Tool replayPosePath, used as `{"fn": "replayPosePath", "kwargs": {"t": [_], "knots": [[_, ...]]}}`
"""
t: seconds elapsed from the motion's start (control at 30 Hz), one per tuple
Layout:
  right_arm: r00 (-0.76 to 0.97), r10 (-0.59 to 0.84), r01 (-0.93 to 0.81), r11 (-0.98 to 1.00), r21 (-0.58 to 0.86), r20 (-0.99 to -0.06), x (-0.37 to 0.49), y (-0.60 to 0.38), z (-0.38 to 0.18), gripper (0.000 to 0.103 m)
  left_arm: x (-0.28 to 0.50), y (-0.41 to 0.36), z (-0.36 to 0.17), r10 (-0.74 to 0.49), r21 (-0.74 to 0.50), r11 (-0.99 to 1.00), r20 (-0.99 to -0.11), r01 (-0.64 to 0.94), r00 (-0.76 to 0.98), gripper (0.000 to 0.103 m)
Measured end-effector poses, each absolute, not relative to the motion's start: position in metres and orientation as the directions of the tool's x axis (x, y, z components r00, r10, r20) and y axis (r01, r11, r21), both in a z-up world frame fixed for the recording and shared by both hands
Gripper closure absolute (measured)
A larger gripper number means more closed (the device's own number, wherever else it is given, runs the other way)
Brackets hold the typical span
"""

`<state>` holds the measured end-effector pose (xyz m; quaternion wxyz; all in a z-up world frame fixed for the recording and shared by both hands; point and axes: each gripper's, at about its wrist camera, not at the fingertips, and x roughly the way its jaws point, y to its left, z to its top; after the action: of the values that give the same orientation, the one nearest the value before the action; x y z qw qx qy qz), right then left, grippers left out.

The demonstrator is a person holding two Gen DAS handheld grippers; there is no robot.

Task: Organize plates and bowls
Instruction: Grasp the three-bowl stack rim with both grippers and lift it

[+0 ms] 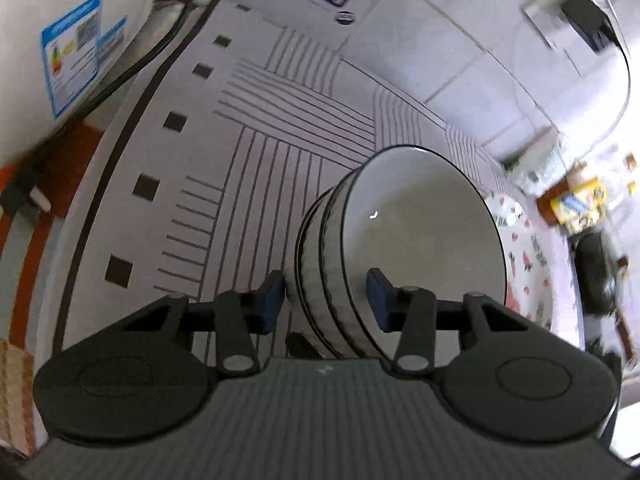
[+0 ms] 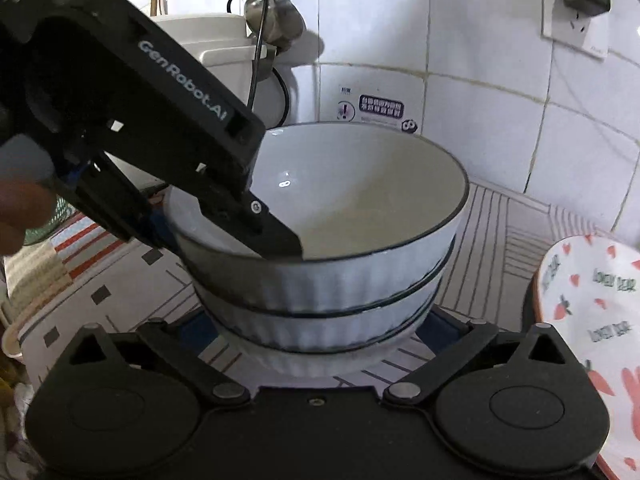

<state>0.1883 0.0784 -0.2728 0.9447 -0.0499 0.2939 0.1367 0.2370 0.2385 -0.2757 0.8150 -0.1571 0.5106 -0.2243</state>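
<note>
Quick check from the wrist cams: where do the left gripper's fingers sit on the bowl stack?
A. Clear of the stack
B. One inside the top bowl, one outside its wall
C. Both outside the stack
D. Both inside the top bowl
B: left gripper straddles the top bowl's wall, one finger inside.

A home kitchen, by the look of it: white tiled wall (image 2: 472, 92) with a socket (image 2: 576, 20) and plugged-in adapter, patterned mat (image 1: 256, 128) over the counter, stacked ribbed bowls (image 2: 324, 264), a printed plate (image 2: 592, 320), a white appliance (image 1: 72, 40) bearing an energy label (image 1: 76, 52), a ladle (image 2: 276, 16) hanging by it.
</note>
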Motion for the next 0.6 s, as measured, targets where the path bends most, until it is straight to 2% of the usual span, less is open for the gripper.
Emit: {"fn": "replayPosePath", "kwargs": {"t": [0.13,0.37,0.6], "knots": [[0.779,0.267,-0.303,0.952,0.032,-0.567,0.192,0.072,-0.274,0.0,0.233,0.235,-0.275,-0.519,-0.463,0.855,-0.764,0.233,0.384,0.059],[0.774,0.278,-0.345,0.939,-0.01,-0.569,0.193,0.074,-0.277,0.0,0.234,0.241,-0.278,-0.536,-0.494,0.843,-0.749,0.212,0.388,0.058],[0.778,0.284,-0.352,0.936,-0.014,-0.561,0.186,0.075,-0.277,0.0,0.224,0.239,-0.267,-0.52,-0.456,0.854,-0.761,0.252,0.388,0.058]]}}
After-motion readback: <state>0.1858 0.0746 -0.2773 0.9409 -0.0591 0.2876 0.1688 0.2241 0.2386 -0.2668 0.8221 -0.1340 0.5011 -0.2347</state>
